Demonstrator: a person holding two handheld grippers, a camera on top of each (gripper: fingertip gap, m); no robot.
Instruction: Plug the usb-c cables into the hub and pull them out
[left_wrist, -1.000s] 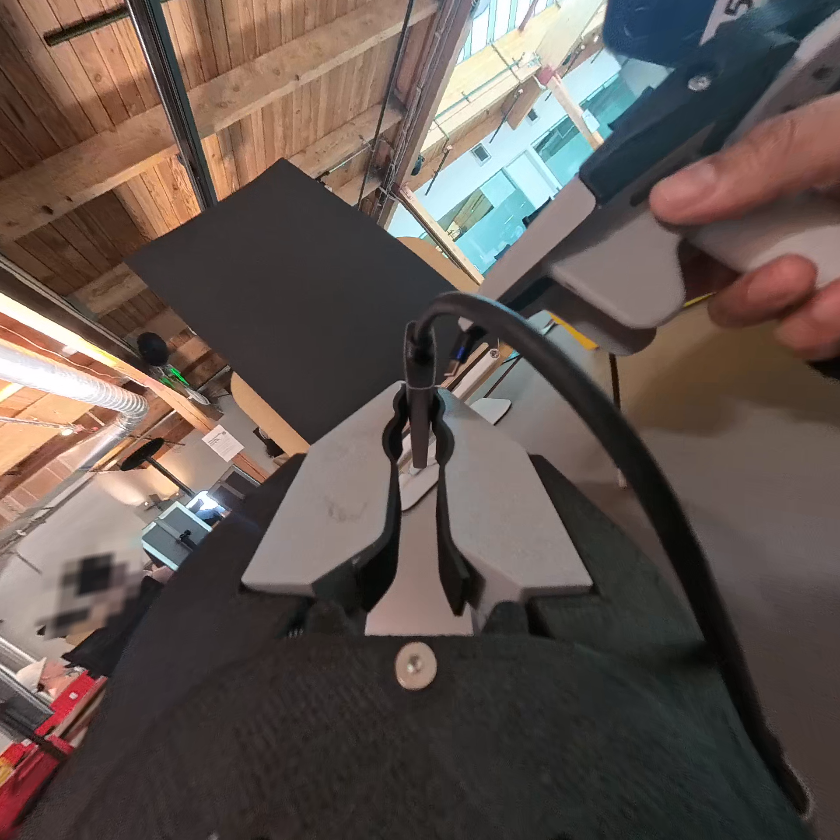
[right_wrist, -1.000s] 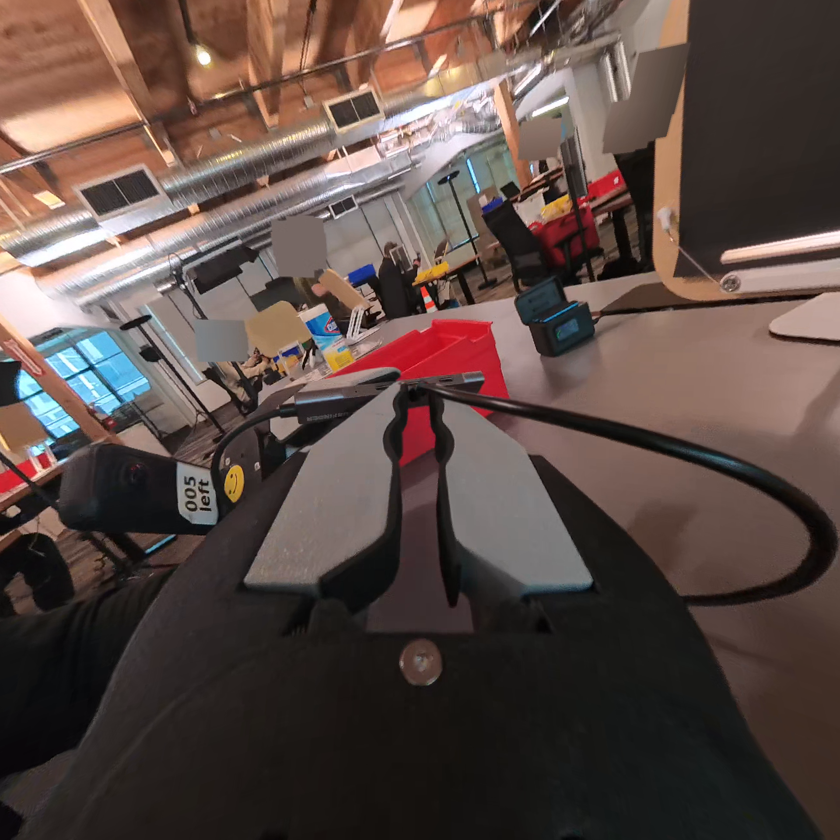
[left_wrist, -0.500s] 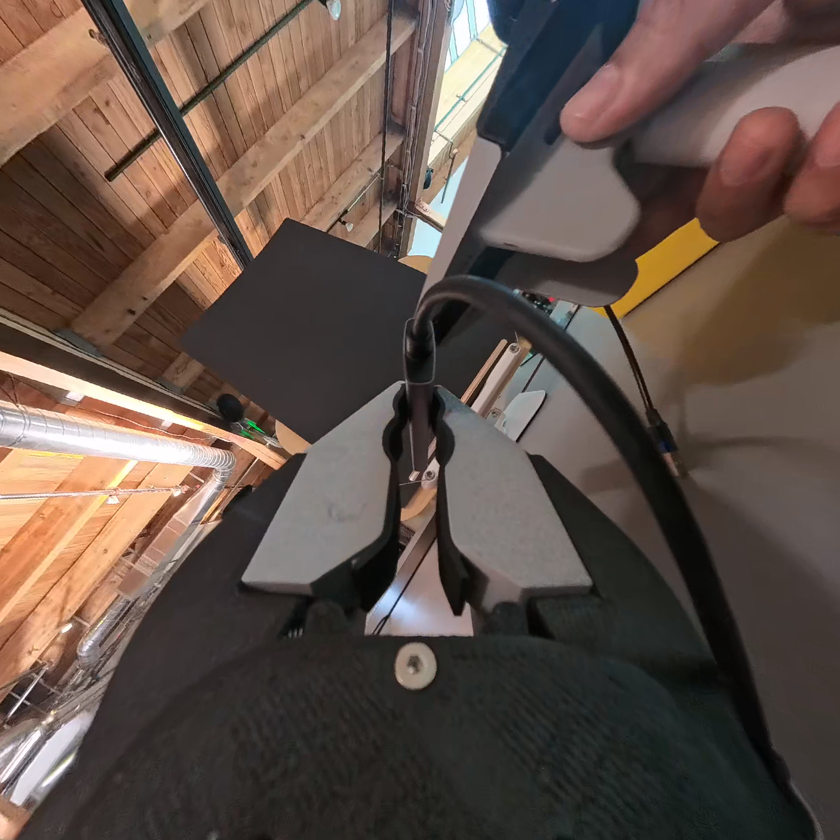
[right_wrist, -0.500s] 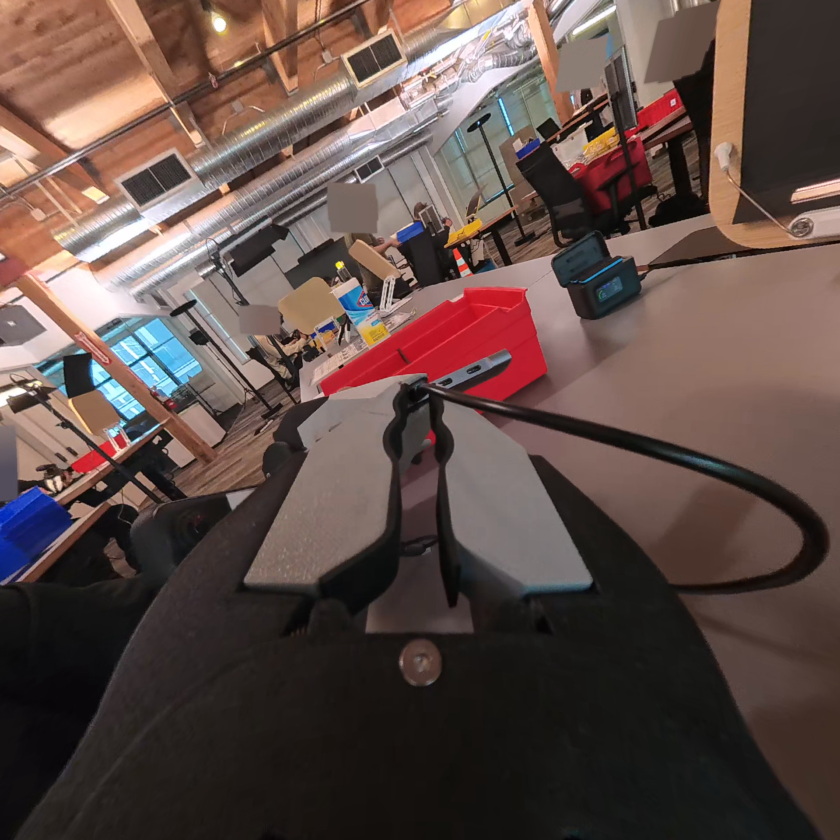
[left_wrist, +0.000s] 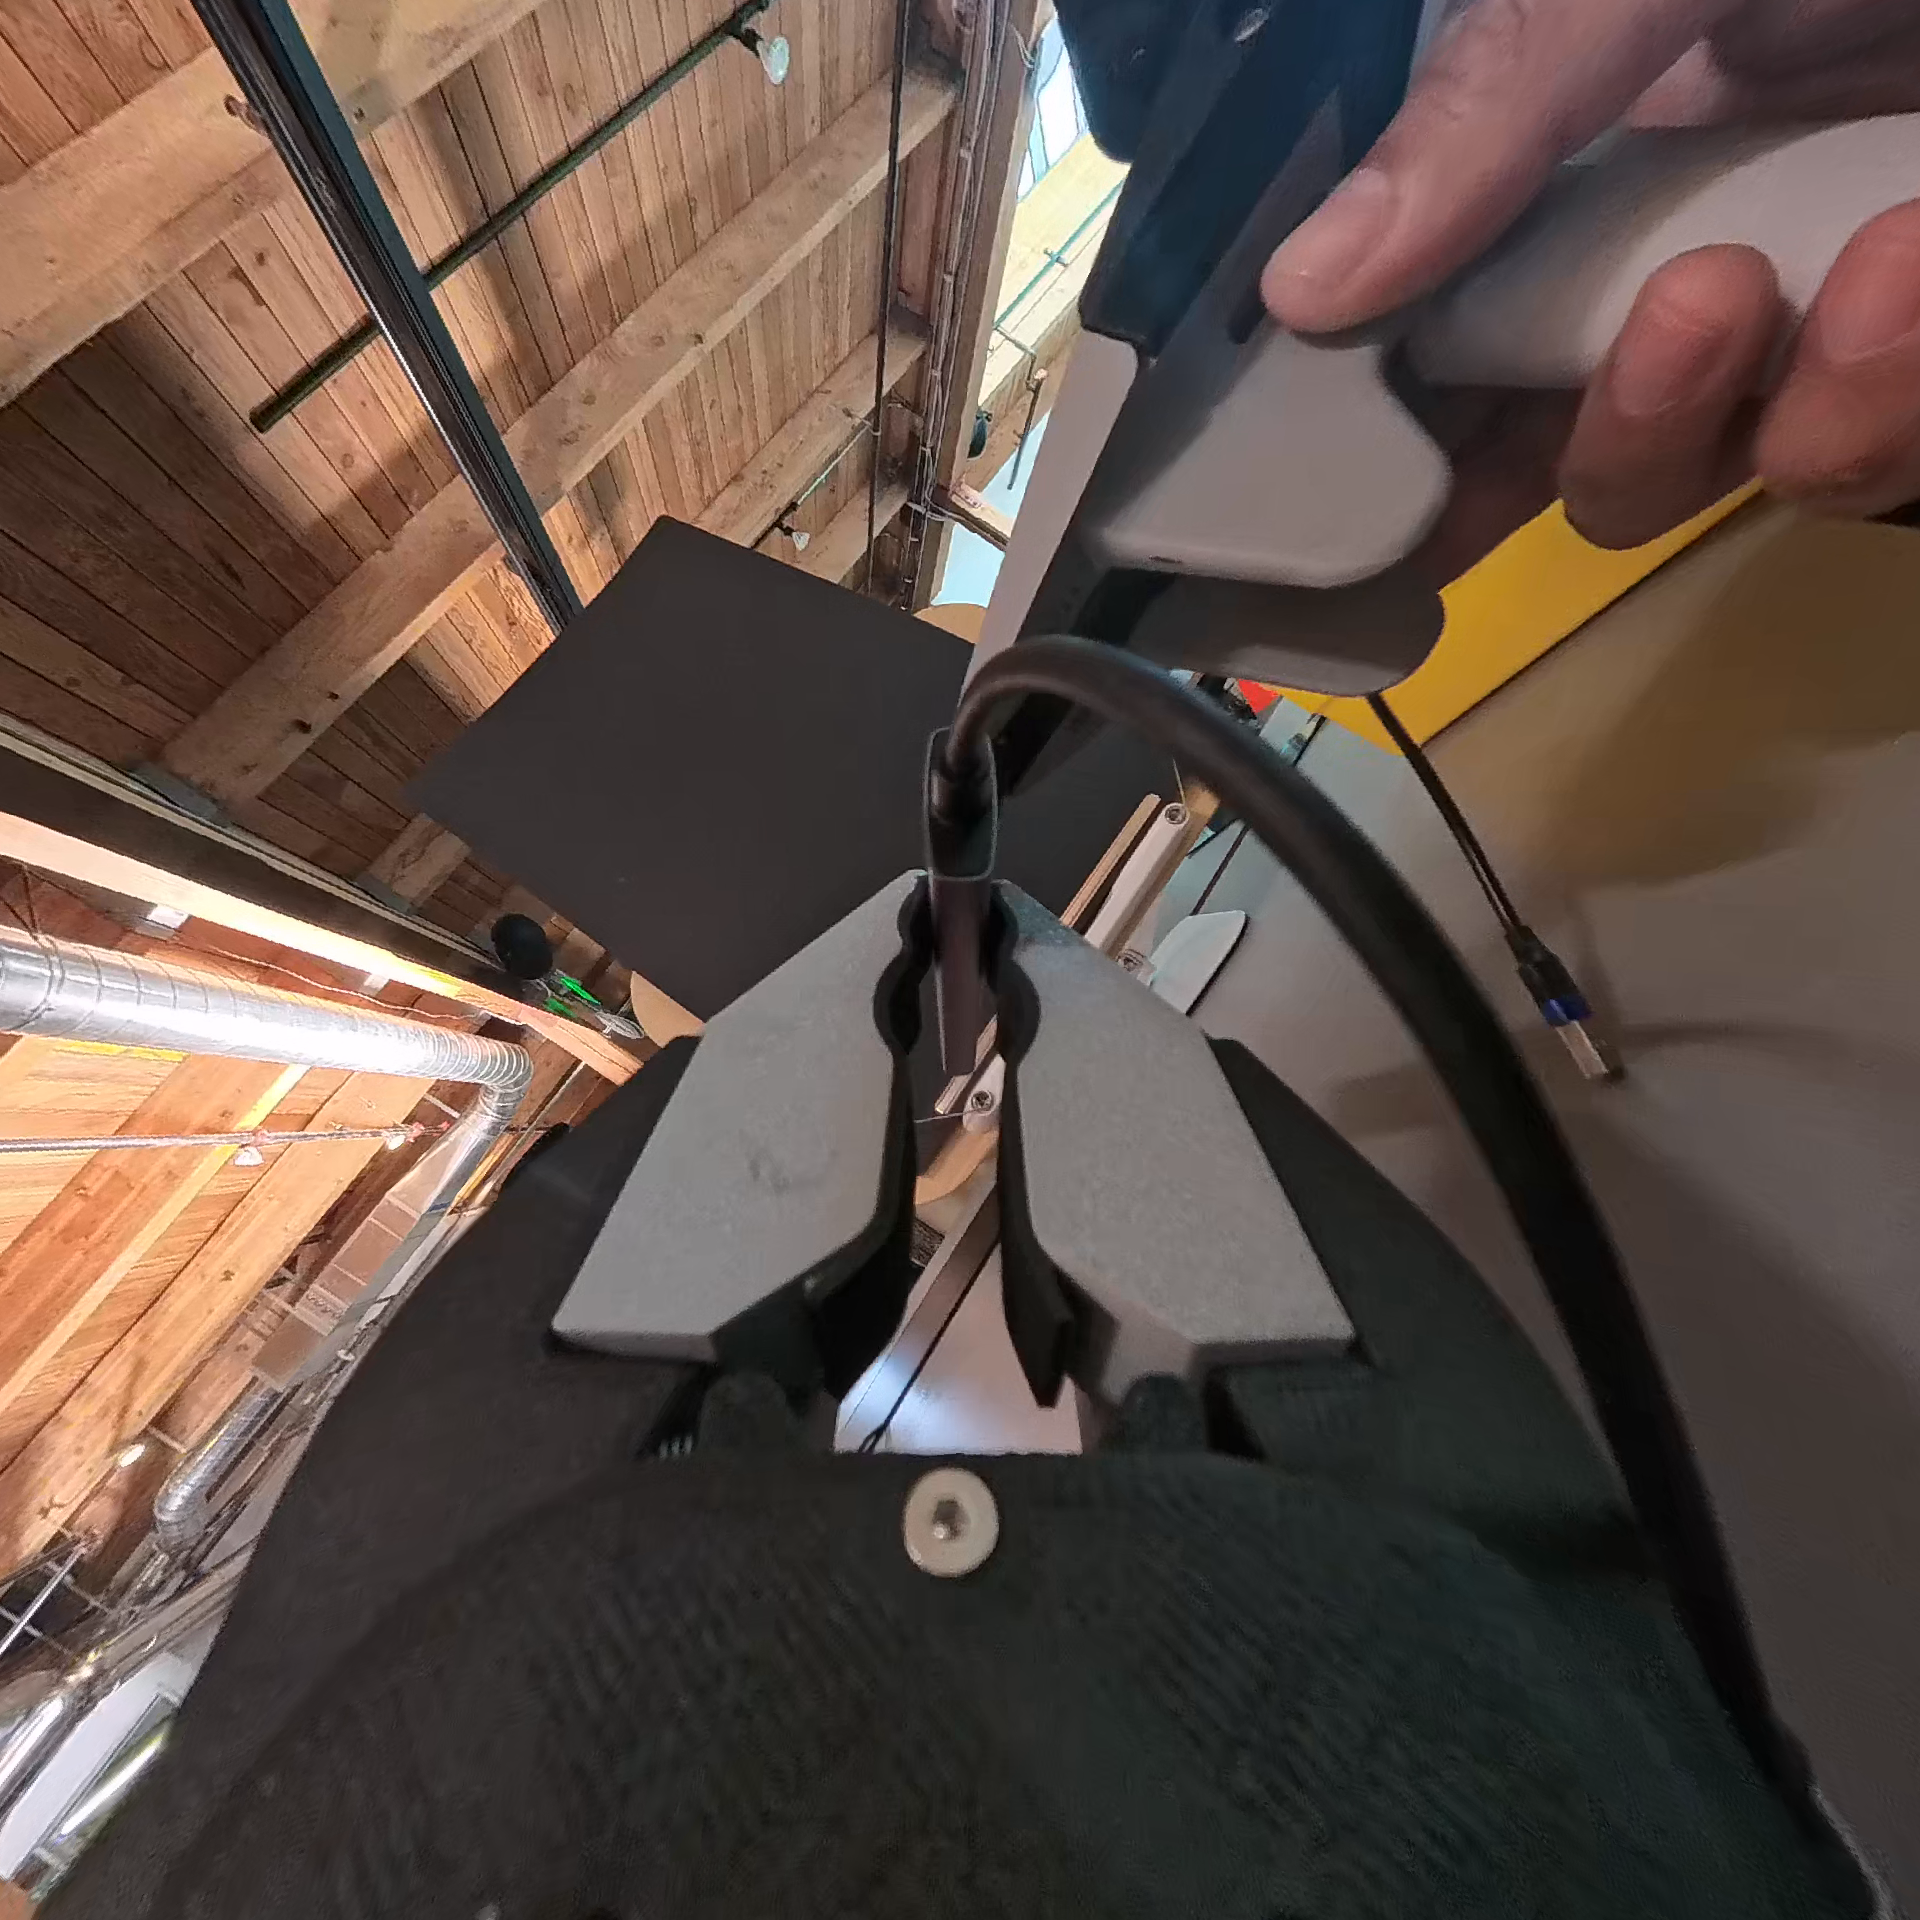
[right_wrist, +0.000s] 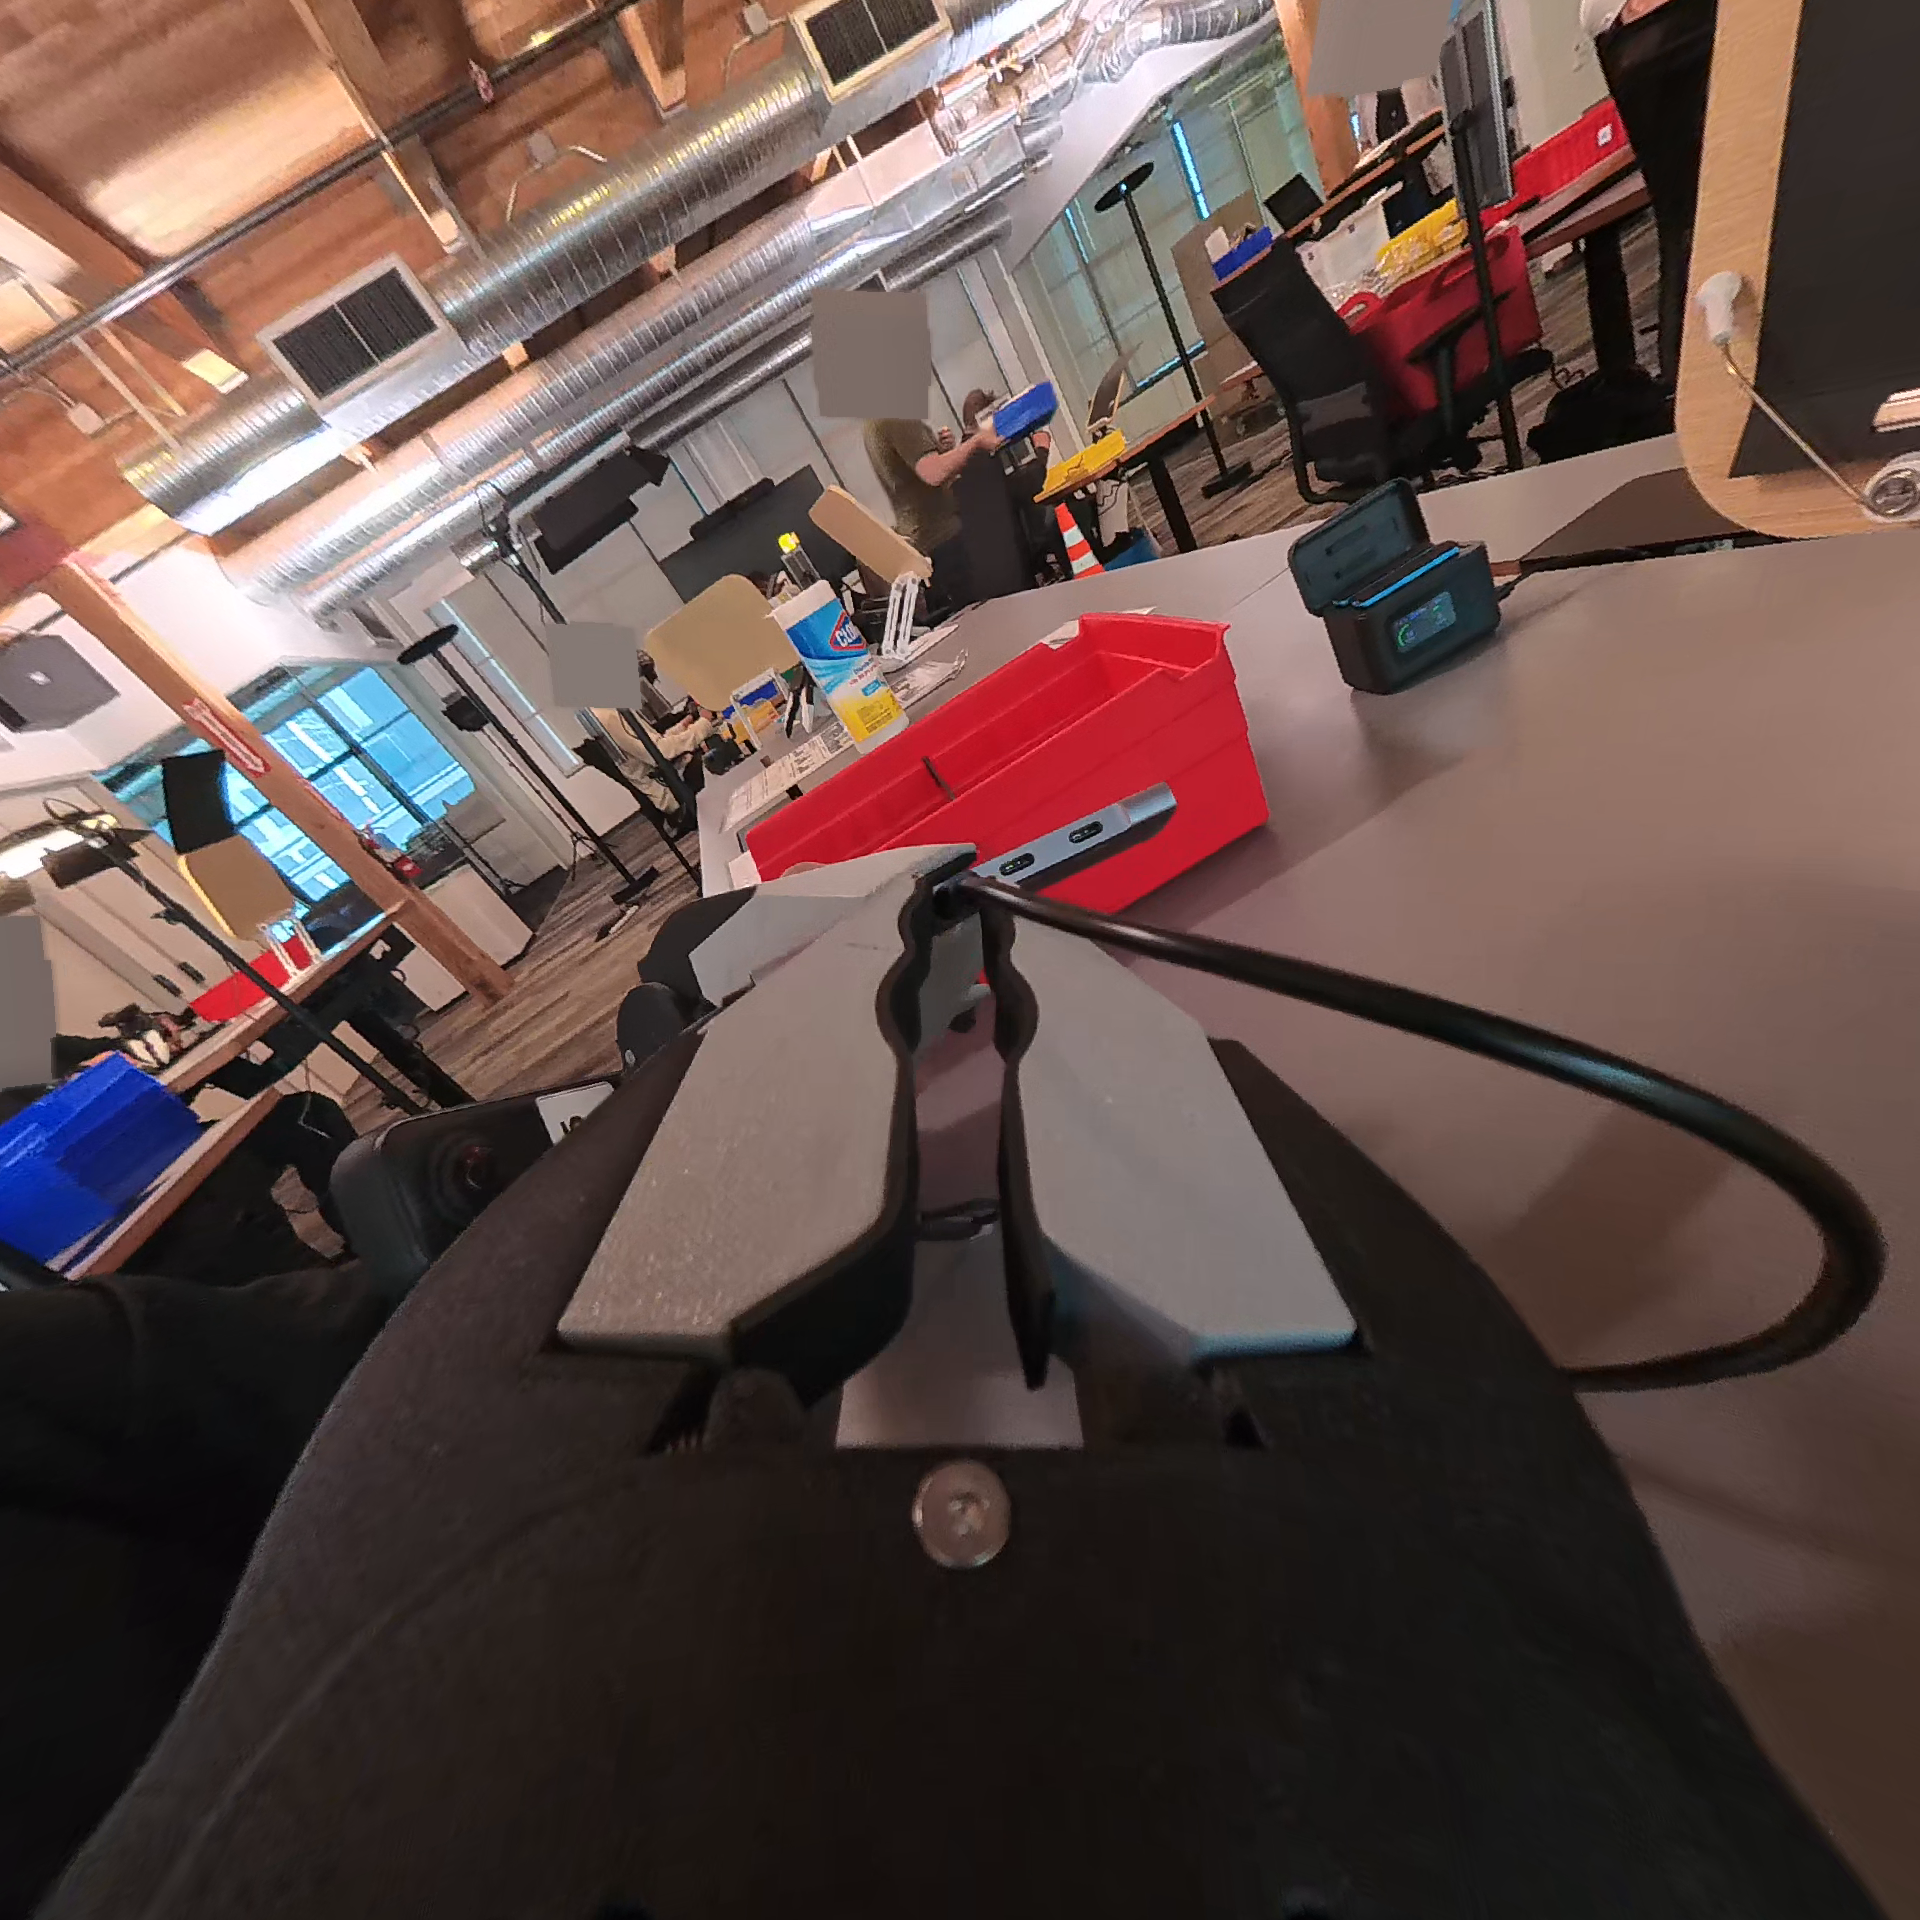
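Slim grey metal hub (left_wrist: 961, 971) — clamped edgewise in left gripper (left_wrist: 958, 940). Right gripper (right_wrist: 951, 940) — grip unclear, beside hub's thick black cable (right_wrist: 1455, 1029); push plugs straight.

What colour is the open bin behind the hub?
Red: the open plastic bin, clearest in the right wrist view.

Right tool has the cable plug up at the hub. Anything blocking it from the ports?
Nothing visible. The usb-c cable ends at the right tool, right beside the hub, whose two visible ports sit uncovered. The left tool clamps the hub away from them. The tips hide whether the plug is seated.
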